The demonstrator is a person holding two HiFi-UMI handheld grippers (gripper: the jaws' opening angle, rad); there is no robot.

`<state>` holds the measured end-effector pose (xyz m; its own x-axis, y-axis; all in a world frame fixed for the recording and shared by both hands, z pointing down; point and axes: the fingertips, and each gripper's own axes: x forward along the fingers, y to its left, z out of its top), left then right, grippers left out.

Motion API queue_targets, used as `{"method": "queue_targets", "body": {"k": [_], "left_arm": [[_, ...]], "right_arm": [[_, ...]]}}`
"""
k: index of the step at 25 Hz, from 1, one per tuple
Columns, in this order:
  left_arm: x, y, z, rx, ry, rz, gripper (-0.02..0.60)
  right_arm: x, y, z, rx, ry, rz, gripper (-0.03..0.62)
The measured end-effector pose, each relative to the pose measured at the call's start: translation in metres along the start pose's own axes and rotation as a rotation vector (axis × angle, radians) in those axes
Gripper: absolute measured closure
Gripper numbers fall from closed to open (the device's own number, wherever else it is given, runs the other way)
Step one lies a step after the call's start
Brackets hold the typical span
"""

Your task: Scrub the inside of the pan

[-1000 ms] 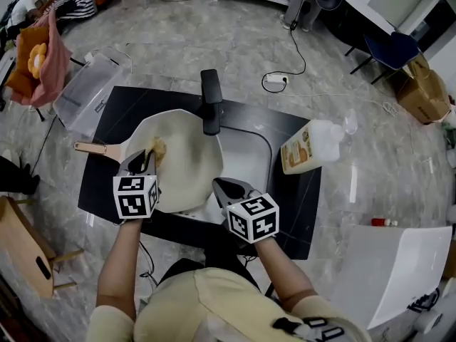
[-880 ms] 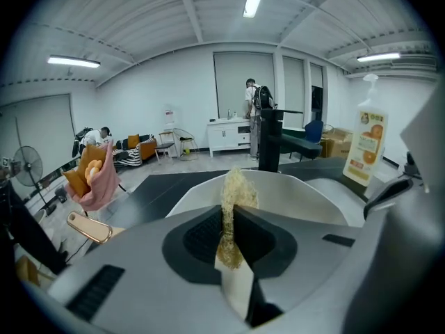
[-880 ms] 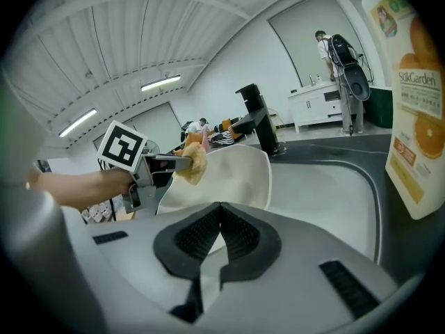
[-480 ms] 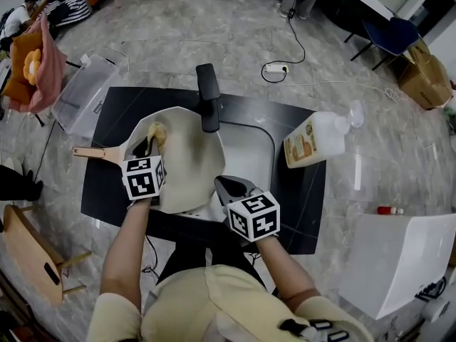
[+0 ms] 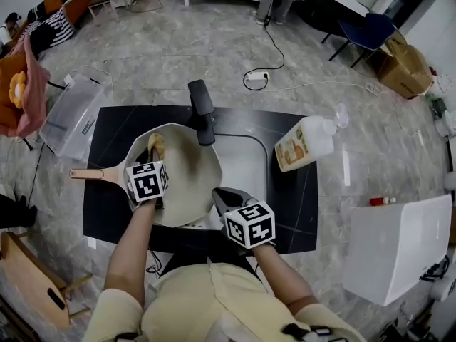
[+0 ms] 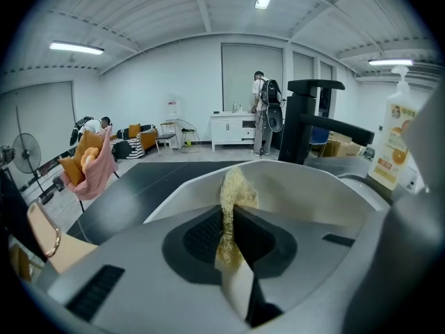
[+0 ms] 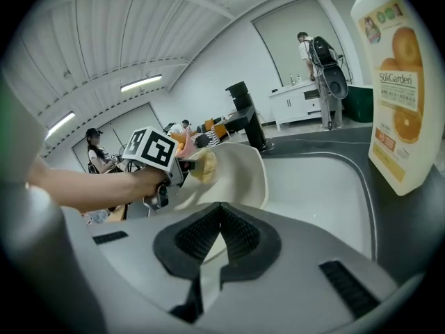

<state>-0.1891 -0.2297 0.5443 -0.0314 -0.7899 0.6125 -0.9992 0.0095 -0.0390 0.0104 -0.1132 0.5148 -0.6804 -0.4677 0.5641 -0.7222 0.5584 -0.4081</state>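
Head view and both gripper views, with positions given from the black faucet (image 5: 201, 109).

My left gripper (image 6: 228, 232) is clamped on a yellowish scrub pad (image 6: 235, 190), whose frayed end stands out past the jaw tips. The pad is inside the cream pan (image 5: 187, 173), up near the pan's far-left rim, left of the faucet and a little nearer to me. The pictures do not settle whether it presses on the pan wall.

The pan sits tilted over the left part of the white sink (image 5: 246, 159), just on my side of the faucet. Its tan handle (image 5: 91, 173) points left, away from the faucet, across the black counter (image 5: 114, 130).

My right gripper (image 7: 217, 218) is closed on the pan's near rim, and a pale sliver of that rim shows between its dark pads. It grips on my side of the faucet, slightly to the right.

A soap bottle (image 5: 305, 143) with an orange label stands on the counter right of the faucet, beyond the sink.
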Motion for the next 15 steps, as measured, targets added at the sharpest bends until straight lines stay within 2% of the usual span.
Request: {"method": "queue_targets", "body": {"k": [5, 8, 10, 15], "left_arm": [[0.015, -0.005, -0.002, 0.011, 0.017, -0.039, 0.538], [0.025, -0.016, 0.0, -0.012, 0.022, -0.079, 0.538], [0.031, -0.027, 0.001, -0.011, 0.022, -0.115, 0.538], [0.04, -0.056, 0.005, 0.05, 0.029, -0.233, 0.538]], "right_arm": [[0.003, 0.004, -0.003, 0.021, 0.006, -0.027, 0.58], [0.004, 0.004, -0.002, 0.009, 0.014, -0.038, 0.58], [0.003, 0.003, -0.002, 0.013, 0.015, -0.045, 0.58], [0.004, 0.004, -0.001, 0.027, 0.009, -0.069, 0.58]]}}
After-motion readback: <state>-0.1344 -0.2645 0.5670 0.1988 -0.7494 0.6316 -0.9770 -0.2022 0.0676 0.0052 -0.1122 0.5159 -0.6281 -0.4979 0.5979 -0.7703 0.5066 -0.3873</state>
